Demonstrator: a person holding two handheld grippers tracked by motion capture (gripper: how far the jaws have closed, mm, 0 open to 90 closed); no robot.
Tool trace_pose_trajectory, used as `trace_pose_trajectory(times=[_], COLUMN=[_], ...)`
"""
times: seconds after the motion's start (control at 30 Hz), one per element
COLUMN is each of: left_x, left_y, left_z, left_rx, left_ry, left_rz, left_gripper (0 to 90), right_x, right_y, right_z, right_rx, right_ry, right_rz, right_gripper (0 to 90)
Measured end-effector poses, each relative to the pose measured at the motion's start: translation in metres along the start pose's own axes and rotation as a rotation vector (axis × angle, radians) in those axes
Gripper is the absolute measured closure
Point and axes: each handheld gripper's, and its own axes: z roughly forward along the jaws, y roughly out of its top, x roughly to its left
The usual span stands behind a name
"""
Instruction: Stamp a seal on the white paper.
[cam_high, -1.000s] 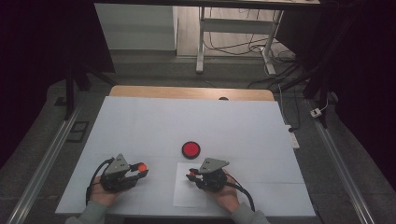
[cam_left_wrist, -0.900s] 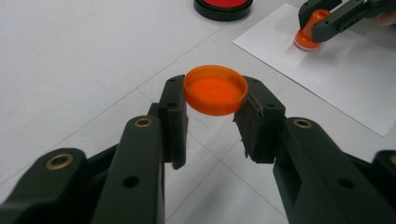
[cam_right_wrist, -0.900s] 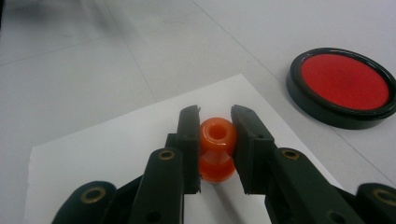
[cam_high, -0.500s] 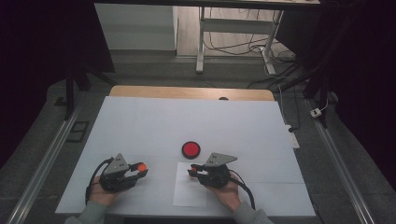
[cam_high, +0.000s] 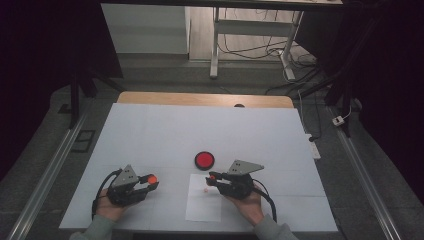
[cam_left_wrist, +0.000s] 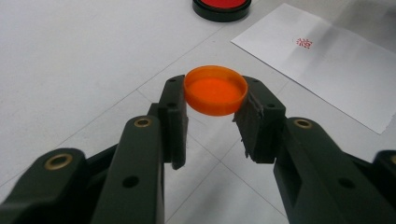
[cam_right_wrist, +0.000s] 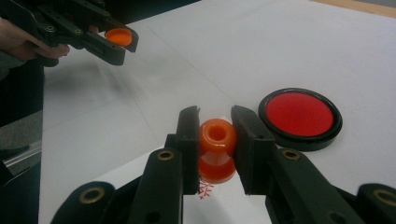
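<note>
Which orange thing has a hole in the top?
The stamp in the right tongs. The cap in the left tongs is a shallow dish without one.

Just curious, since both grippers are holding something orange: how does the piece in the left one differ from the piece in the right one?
The orange cap is a shallow open cup; the orange stamp is a taller, waisted spool shape with a hole in its end. The left gripper holds the cap over bare table; the right gripper holds the stamp above a red imprint on the paper. Both share the same glossy orange plastic.

Glossy translucent orange plastic forms the cap (cam_left_wrist: 215, 90) and stamp (cam_right_wrist: 217, 148); the paper sheet (cam_left_wrist: 327, 79) looks matt.
</note>
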Motion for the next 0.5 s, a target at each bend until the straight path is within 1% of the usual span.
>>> trace_pose_trajectory(times=[0.3, 0.5], left_x=[0.0, 0.0], left_y=[0.0, 0.0], left_z=[0.0, 0.0], left_rx=[0.002, 0.001], left_ry=[-0.003, -0.003], left_rz=[0.003, 0.004], left_gripper=[64.1, 64.1], right_x=[-0.003, -0.005], right_y=[0.002, 0.005], right_z=[-0.006, -0.012], right_rx=[-0.013, -0.031], right_ry=[-0.015, -0.026], right_rz=[0.003, 0.006], right_gripper=[71.8, 71.8])
